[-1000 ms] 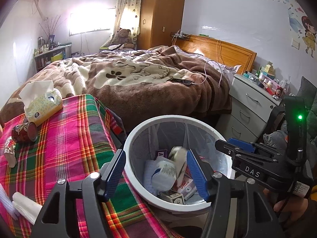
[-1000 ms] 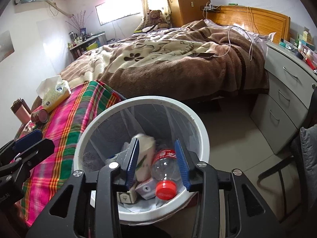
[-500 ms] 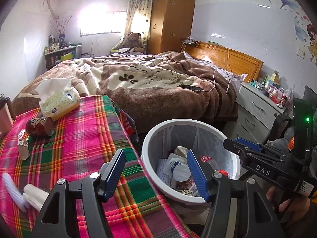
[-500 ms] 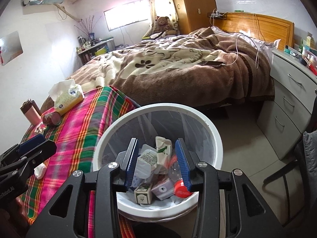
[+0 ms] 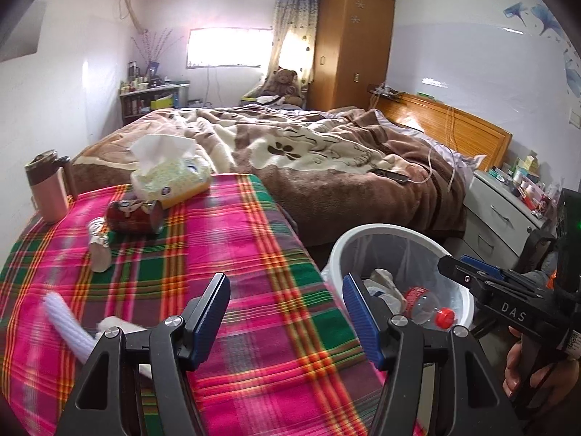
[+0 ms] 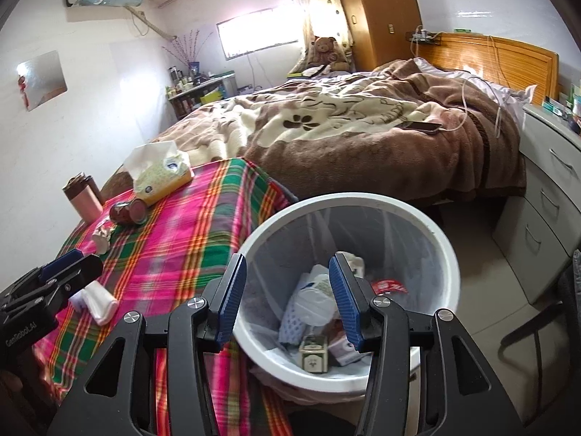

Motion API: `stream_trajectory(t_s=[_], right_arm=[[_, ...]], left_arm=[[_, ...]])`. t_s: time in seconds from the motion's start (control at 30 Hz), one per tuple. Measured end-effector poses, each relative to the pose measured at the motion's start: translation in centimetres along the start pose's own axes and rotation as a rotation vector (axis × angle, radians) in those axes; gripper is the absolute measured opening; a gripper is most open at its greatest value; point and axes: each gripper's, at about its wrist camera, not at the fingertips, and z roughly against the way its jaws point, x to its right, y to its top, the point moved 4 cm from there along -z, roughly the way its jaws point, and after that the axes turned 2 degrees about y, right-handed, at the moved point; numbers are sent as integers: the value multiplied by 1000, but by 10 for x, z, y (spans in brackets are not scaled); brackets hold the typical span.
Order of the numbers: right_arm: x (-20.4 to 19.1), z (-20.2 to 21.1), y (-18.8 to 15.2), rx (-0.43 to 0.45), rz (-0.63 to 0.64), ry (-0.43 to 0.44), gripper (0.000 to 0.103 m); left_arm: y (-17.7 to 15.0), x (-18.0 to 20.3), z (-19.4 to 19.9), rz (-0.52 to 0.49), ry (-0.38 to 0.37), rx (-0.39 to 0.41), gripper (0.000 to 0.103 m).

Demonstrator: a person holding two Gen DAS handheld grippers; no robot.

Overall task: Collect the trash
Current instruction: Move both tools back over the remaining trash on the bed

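A white trash bin (image 6: 446, 247) with a clear liner stands beside the plaid-covered table (image 5: 232, 247); it holds a plastic bottle with a red cap (image 5: 428, 309), cartons and wrappers. My right gripper (image 6: 287, 294) is open and empty above the bin's near rim. My left gripper (image 5: 287, 312) is open and empty over the table's right edge. On the table lie a red can (image 5: 134, 216) on its side, a crumpled wrapper (image 5: 98, 250), and white tissue rolls (image 5: 69, 323) near my left fingers.
A tissue pack (image 5: 170, 178) and a pink thermos (image 5: 45, 192) stand at the table's far side. A bed (image 5: 326, 160) with a brown blanket lies behind. A grey drawer unit (image 6: 544, 210) is right of the bin, and a chair (image 6: 544, 327) at the right edge.
Both grippers have pulled back and up from the bin and swung left toward the table. The right gripper's jaws have opened wider. The dropped trash has settled in the bin.
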Motion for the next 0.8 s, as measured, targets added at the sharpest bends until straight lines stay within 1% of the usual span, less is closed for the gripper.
stream_trajectory(t_s=[0.1, 0.2, 0.4, 0.5, 0.57, 0.67, 0.8], right_arm=[[-13, -3, -3, -5, 21, 20, 49], [-26, -6, -6, -15, 40, 49, 50], [-57, -16, -14, -43, 100, 106, 51], [-73, -22, -18, -63, 122, 138, 53], [-83, -25, -22, -75, 142, 160, 55], [-100, -33, -27, -96, 177, 177, 56], [-120, -42, -35, -129, 215, 213, 56]], left_arm=[[-2, -20, 7, 27, 20, 6, 64], [-6, -46, 15, 63, 64, 11, 65], [-15, -92, 23, 127, 129, 2, 65], [-20, -115, 29, 159, 163, 2, 66], [-23, -131, 30, 178, 189, -5, 66], [-28, -152, 32, 214, 205, -20, 66], [-34, -175, 32, 235, 254, -31, 66]])
